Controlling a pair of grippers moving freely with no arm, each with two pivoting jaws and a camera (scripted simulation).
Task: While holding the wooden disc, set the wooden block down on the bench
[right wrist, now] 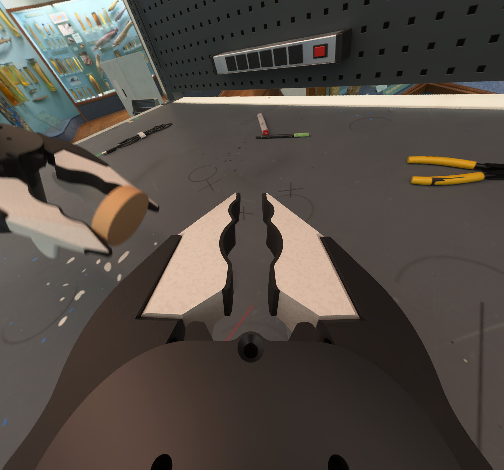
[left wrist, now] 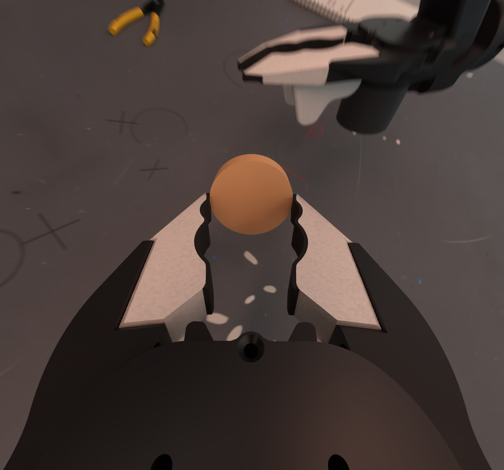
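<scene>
- Left wrist view: left hand-held gripper (left wrist: 251,197) clamps wooden disc (left wrist: 251,194) above table (left wrist: 81,156).
- Right hand-held gripper (right wrist: 251,197) narrow, empty; wooden block not visible, so can't confirm it's set down.

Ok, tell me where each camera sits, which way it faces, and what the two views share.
Left wrist view: sits on the left gripper, looking down along its fingers at the dark bench; its own fingers pinch the wooden disc; the right gripper shows at upper right.
Right wrist view: sits on the right gripper, facing across the bench toward the pegboard and power strip; its own fingers hold nothing, a narrow gap between them.
Shared: the disc, the bench, the yellow-handled pliers, each other's gripper. No wooden block shows in either.
</scene>
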